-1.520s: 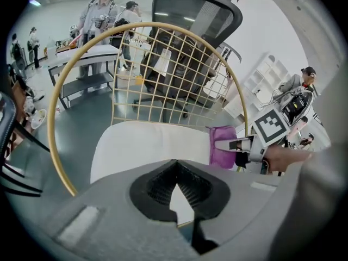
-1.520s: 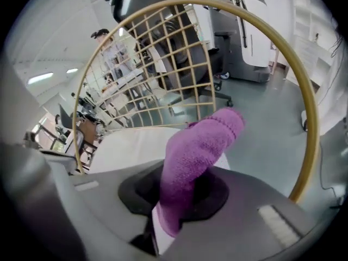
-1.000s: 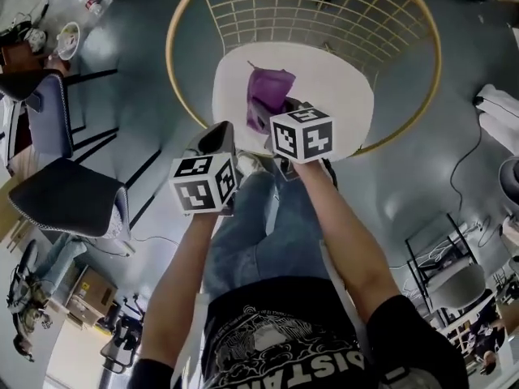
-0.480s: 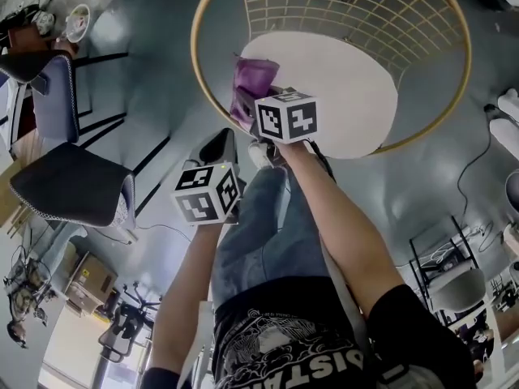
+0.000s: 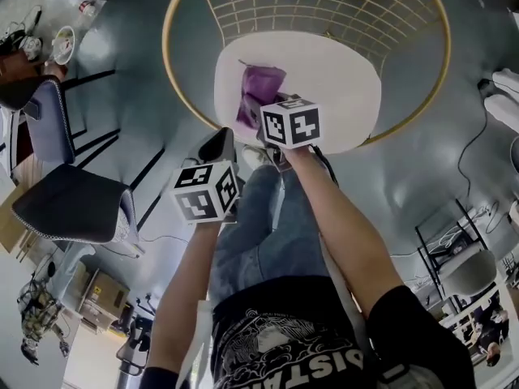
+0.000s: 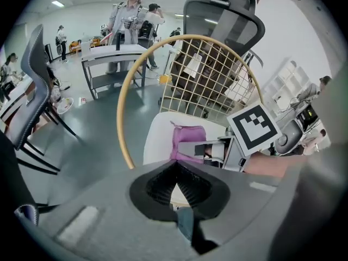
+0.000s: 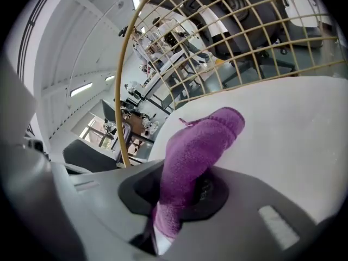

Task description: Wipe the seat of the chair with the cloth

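Observation:
The chair has a round white seat inside a gold hoop with a wire-grid back. A purple cloth lies on the left part of the seat, and my right gripper is shut on it. In the right gripper view the cloth rises from between the jaws of the right gripper and folds onto the seat. My left gripper hangs short of the seat's near edge, off the chair. Its jaws are shut on nothing.
The gold hoop rings the seat at its left and right. A dark office chair stands to the left on the grey floor. A wire rack is at the lower right. People stand by a table beyond the chair.
My right gripper dragged the cloth out to the seat's left edge, then back a little toward the middle. The left gripper has stayed near the seat's front edge.

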`<state>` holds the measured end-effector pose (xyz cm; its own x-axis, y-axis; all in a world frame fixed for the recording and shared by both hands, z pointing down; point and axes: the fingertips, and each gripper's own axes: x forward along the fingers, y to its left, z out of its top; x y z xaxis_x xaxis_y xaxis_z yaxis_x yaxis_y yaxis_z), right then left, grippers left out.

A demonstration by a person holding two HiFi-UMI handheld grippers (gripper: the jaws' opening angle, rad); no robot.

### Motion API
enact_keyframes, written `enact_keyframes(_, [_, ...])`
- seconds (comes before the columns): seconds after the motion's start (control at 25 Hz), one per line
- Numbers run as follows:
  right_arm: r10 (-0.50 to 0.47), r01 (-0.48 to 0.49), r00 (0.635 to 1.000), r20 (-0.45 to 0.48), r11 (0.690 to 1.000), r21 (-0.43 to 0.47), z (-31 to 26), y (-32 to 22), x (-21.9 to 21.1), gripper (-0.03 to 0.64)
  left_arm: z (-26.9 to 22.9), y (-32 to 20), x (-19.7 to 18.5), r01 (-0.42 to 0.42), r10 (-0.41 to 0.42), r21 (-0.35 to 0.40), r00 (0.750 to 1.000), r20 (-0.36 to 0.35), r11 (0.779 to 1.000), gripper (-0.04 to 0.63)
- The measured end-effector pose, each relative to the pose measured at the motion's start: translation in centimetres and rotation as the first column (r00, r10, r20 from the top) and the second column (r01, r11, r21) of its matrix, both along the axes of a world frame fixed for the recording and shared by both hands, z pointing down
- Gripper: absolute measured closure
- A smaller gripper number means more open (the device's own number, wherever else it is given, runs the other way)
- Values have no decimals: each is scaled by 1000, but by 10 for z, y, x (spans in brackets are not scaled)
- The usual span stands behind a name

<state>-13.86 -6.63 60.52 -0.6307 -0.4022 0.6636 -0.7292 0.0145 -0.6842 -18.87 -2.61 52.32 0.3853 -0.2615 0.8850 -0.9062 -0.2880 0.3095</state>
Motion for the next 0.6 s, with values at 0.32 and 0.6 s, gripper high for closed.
enact_keyframes(0.32, [33,-34,997,-75,999,-20,12,15,43,552,6,-3,32,-93,93,-10,996,-16,996,601])
enact_keyframes(0.6, [73,-80,989,-127,996,-49,19,37,82,552,13,0,58,-169,169,-15,985,-34,985,601])
